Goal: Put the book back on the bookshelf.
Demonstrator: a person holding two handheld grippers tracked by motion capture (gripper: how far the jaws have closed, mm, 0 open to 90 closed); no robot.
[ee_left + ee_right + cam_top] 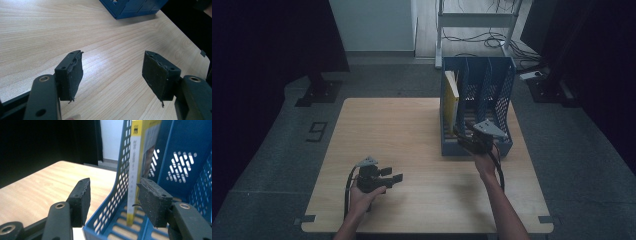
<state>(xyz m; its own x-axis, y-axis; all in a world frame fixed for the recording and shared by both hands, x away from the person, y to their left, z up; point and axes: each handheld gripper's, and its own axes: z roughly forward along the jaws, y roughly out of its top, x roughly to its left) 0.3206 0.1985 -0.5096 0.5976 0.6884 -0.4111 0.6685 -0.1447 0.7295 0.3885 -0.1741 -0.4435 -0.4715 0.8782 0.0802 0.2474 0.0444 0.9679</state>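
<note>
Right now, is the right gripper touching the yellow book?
Cannot tell. In the right gripper view the right gripper is open around the yellow book, one jaw overlapping it.

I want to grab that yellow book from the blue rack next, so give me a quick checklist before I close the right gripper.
1. Right gripper open: ok, its jaws stand wide apart.
2. Book upright in the rack's leftmost slot: ok.
3. Jaws around the book alone: not ok, the rack's perforated left wall also sits between them.
4. Far jaw clear of the divider behind the book: cannot tell.
5. Left gripper out of the way: ok, open over bare table, holding nothing.
6. Rack steady on the table: cannot tell, nothing braces it.
</note>
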